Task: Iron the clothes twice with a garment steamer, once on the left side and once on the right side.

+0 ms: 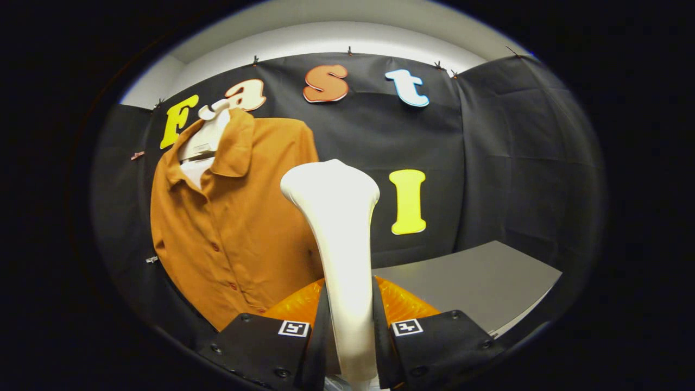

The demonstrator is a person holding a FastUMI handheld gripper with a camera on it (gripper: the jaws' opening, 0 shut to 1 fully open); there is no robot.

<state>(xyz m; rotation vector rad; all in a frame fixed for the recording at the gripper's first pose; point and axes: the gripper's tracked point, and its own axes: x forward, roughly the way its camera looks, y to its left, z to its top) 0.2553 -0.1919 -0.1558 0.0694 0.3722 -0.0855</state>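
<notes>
The hand-held gripper (347, 331) clamps the white garment steamer (336, 233) between both fingers; the orange shirt (233, 228) hangs beyond, leftward.

Dim booth, overhead light; steamer (336, 239) glare, perhaps overexposed; edges warped.

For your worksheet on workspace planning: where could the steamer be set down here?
The grey table, beyond the tool and right of the steamer, bordered by the black wall, is bare. Left is crowded: the shirt hangs there. The tool is shut on the steamer.
</notes>
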